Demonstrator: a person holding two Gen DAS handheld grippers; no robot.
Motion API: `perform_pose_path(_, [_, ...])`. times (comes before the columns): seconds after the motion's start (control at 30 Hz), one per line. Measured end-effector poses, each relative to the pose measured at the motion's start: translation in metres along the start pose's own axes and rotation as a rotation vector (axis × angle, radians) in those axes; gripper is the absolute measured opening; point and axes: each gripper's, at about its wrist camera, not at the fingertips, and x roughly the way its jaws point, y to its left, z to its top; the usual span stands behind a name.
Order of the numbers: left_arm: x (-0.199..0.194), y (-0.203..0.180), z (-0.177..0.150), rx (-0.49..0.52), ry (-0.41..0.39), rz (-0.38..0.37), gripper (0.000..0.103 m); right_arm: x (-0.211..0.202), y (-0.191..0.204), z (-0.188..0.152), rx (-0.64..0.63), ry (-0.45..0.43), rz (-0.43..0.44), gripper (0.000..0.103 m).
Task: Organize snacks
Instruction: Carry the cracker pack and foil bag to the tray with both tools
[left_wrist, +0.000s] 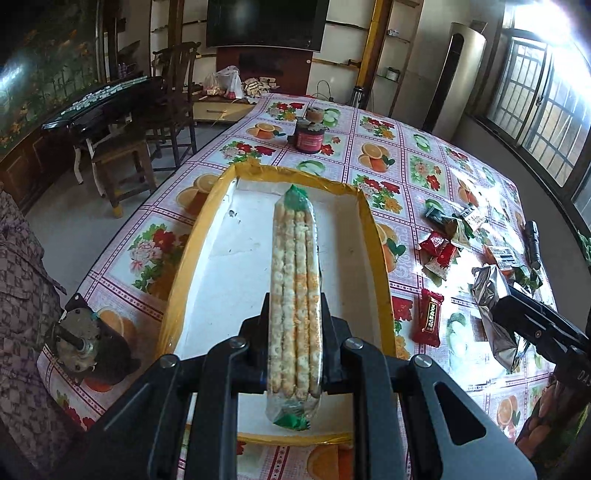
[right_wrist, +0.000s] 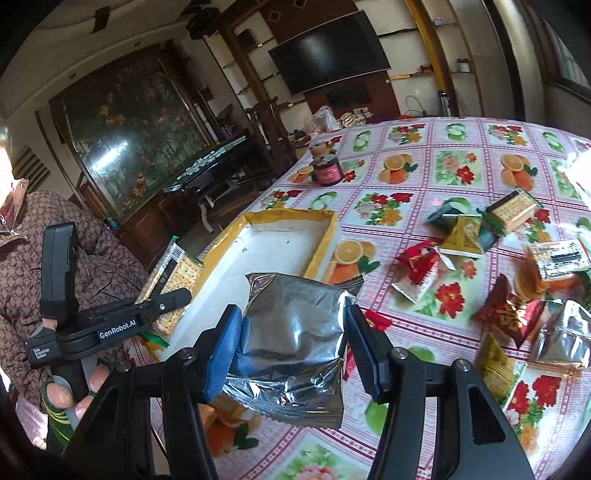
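Note:
My left gripper (left_wrist: 294, 314) is shut on a long clear pack of crackers (left_wrist: 295, 266) with green ends, held lengthwise over the yellow-rimmed white tray (left_wrist: 376, 236). My right gripper (right_wrist: 293, 328) is shut on a silver foil snack bag (right_wrist: 295, 332), held above the tablecloth just right of the tray (right_wrist: 321, 243). The silver bag also shows in the left wrist view (left_wrist: 493, 306), and the left gripper with its crackers (right_wrist: 173, 280) shows in the right wrist view at the tray's left side. The tray's floor looks bare.
Loose snack packets lie on the floral tablecloth right of the tray: red ones (right_wrist: 419, 264), green and gold ones (right_wrist: 461, 229), another silver bag (right_wrist: 565, 339). A dark jar (left_wrist: 309, 136) stands further back. A black flashlight (left_wrist: 533, 242) lies at the right edge.

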Motion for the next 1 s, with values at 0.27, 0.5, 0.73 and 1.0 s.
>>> perform_pose_path(0.27, [0.000, 0.014, -0.005, -0.019, 0.004, 0.008, 0.021, 0.016, 0.021, 0.004, -0.019, 0.013, 0.044, 0.058])
perform_pose_path(0.5, [0.003, 0.018, -0.008, -0.024, 0.014, 0.009, 0.021, 0.025, 0.031, 0.006, -0.027, 0.020, 0.075, 0.058])
perform_pose_path(0.73, [0.008, 0.024, -0.007, -0.032, 0.020, 0.016, 0.021, 0.040, 0.040, 0.008, -0.021, 0.034, 0.111, 0.058])
perform_pose_path(1.0, [0.016, 0.030, -0.009, -0.040, 0.035, 0.030, 0.021, 0.067, 0.047, 0.007, -0.022, 0.078, 0.131, 0.058])
